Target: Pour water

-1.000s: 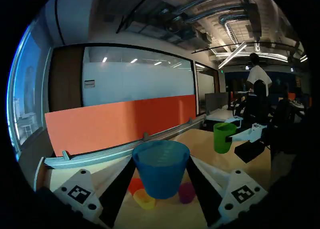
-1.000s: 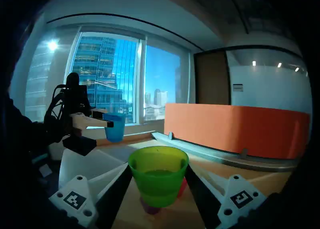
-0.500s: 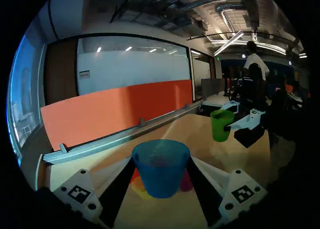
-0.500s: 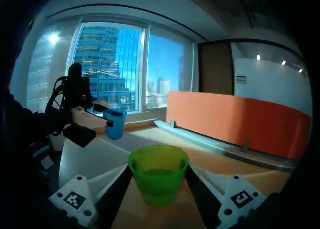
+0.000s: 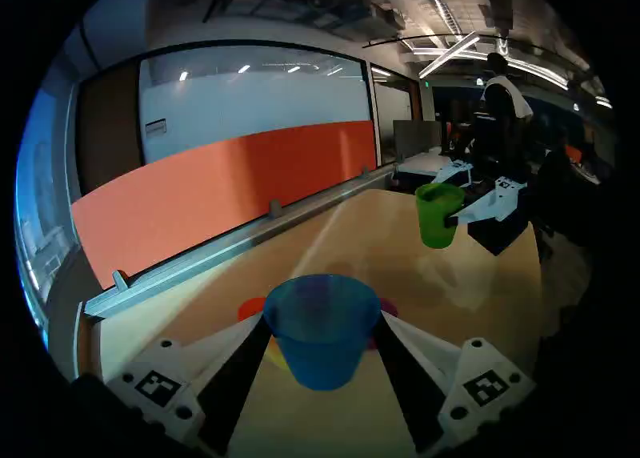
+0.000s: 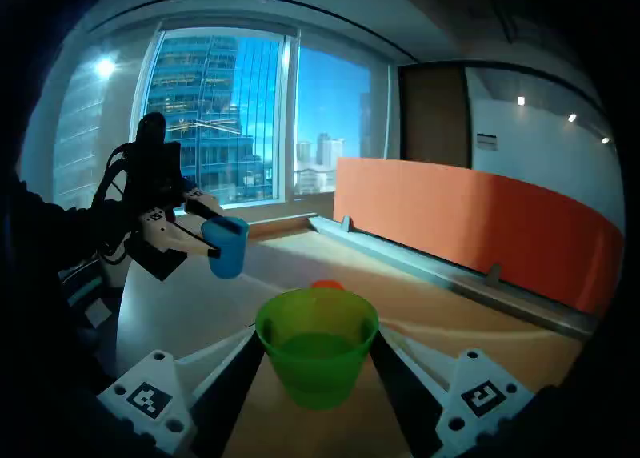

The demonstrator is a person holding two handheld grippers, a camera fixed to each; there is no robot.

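Below, wooden table (image 5: 360, 250), orange partition (image 5: 240, 178).

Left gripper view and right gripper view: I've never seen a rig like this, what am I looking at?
No robot here: a person holds a two-finger gripper in each hand, each with its own camera. The left gripper view looks along the left gripper, whose jaws clamp a translucent blue plastic cup. The right gripper view looks along the right gripper, clamping a translucent green plastic cup with liquid inside. Each camera also catches the other gripper farther off. Below lies a light wooden table with small coloured cups.
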